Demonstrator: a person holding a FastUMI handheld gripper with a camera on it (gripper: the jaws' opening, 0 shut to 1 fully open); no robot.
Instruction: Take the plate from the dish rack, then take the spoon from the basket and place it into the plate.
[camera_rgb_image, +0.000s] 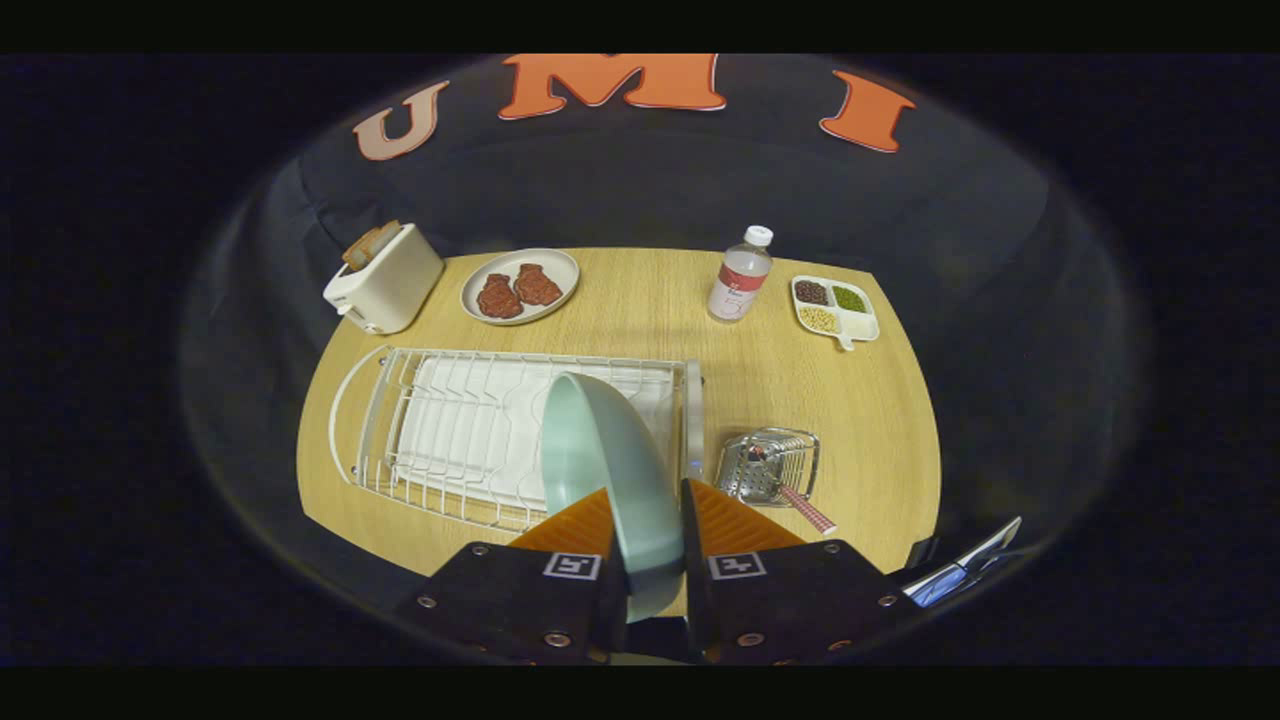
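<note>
- Your gripper (648, 515) is closing both orange fingers (578, 525) on the pale green plate (600, 470), one finger on each face, so the jaws are standing narrow with only the plate's thickness between them.
- You are holding the plate on edge (tilted a little, its hollow side facing left), with its upper rim reaching up in front of the dish rack (480, 430); whether its lower edge is touching anything, you cannot tell from here.
- The white wire dish rack is lying on the wooden table (880, 400) just beyond your fingers, with a white drip tray showing under its wires.
- The spoon (785, 488) is sitting in the small metal basket (770, 465), just to the right of the rack and just ahead of your right finger; its bowl is resting inside the basket and its patterned handle is sticking out over the near rim toward you.
- At the far side of the table a white toaster (385, 280) is standing with a slice of bread poking out of its slot, and a plate with two brown pieces of food (520, 287) is lying just beside it.
- Further right, a clear bottle (741, 275) with a white cap is standing upright, and near it a white divided tray (835, 308) is holding separate heaps of dark, green and pale beans.
</note>
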